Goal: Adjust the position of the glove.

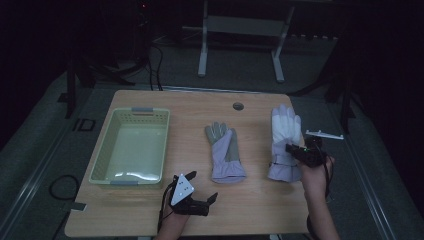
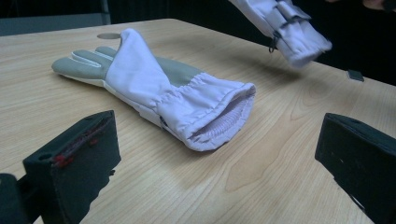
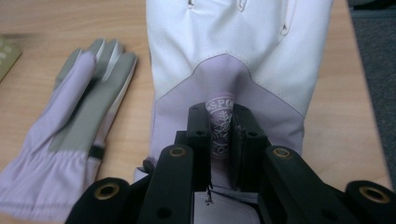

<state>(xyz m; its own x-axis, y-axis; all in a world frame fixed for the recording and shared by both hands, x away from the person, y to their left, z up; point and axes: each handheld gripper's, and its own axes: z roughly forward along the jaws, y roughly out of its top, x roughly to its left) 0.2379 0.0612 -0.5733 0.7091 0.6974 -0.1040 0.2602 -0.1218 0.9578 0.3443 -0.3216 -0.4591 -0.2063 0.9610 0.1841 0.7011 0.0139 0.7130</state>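
In the high view, a wooden table fills the middle of the frame, with a pale green basket at its left. A glove with grey palm lies at the centre, fingers pointing toward the top of the frame, and a white-backed glove lies to its right. The left gripper sits at the lower centre, just below the basket's near corner, its jaws spread apart and holding nothing. The right gripper is at the right, over the cuff end of the white-backed glove, with the person's hand behind it. In the left gripper view, the two black jaws stand wide apart at the lower corners, and the glove with grey palm lies on the table between and beyond them, its open cuff facing the camera; the cuff of the white-backed glove hangs above the table at the upper right. In the right gripper view, the right gripper at the bottom centre has its jaws pinched together on a fold of the white-backed glove, gripping fabric that carries a printed emblem. The glove with grey palm lies flat at the left of the frame.
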